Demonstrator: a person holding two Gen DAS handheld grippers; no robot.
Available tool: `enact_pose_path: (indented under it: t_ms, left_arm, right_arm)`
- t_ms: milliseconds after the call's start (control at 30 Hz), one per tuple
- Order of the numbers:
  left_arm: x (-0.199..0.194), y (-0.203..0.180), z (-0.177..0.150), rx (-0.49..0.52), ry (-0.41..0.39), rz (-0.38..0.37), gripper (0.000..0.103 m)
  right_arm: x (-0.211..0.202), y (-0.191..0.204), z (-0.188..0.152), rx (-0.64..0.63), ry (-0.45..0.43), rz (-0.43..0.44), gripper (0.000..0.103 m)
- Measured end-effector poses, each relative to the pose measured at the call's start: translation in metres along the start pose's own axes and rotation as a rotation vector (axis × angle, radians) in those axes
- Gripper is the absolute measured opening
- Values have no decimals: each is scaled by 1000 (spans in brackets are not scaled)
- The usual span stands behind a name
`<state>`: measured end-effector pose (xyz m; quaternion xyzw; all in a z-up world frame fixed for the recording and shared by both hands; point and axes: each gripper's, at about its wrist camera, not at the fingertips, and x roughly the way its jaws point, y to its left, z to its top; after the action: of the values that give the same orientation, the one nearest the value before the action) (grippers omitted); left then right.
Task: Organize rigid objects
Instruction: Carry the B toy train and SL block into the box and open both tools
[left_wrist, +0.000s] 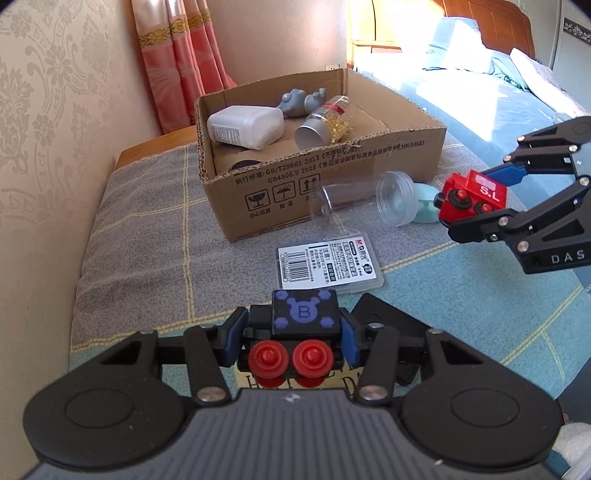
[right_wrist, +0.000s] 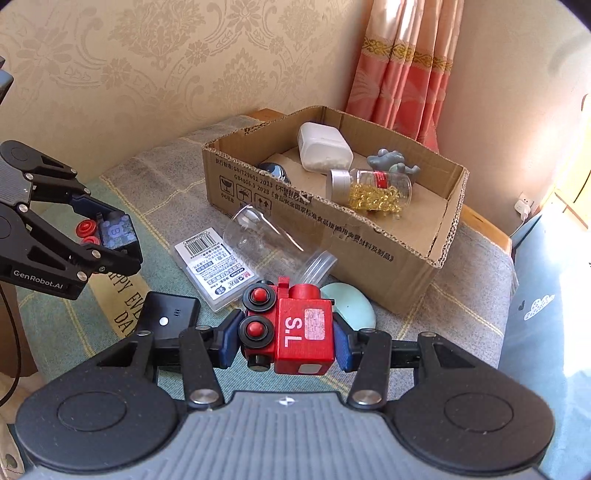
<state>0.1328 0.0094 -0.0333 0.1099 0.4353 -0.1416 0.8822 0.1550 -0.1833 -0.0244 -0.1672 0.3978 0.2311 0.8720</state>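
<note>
Left gripper (left_wrist: 295, 338) jaws grasp "B" block (left_wrist: 304, 312); right gripper (right_wrist: 286, 341) clamps "S.L" train (right_wrist: 295, 328) (red).

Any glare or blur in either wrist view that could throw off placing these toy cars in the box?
Left wrist: sunlight washes out the bed at upper right; cardboard box evenly lit and sharp. Right wrist: glare only at the right edge; red toy car crisp. Both bend straight lines near the rim.

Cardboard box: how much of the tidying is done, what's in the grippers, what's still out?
Done: the cardboard box already holds a white bottle, a grey figurine and a jar of gold clips.
In hand: left gripper shut on the black toy block; right gripper shut on the red toy train.
Left: clear jar, card case, black device, mint-green object.
</note>
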Motion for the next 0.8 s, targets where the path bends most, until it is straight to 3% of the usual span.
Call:
enact_pose_path:
  t_ms: [300, 533, 600, 633, 667, 800]
  left_arm:
    - [-8, -6, 31, 59, -47, -13, 50]
    - [-6, -3, 60, 81, -81, -3, 50]
    - [-5, -2, 69, 84, -87, 7, 50]
    - [-5, 0, 74, 82, -93, 10, 50]
    - [-4, 2, 79, 77, -97, 11, 50]
    - [0, 9, 100, 74, -111, 21, 50]
  right_arm:
    - [-15, -38, 52, 38, -109, -63, 54]
    - [15, -68, 88, 100, -97, -92, 54]
    - [25, -76, 94, 148, -83, -106, 61]
    - [28, -78, 95, 165, -75, -108, 76]
    - [28, -80, 94, 175, -73, -98, 83]
    - [22, -71, 84, 186, -52, -91, 96]
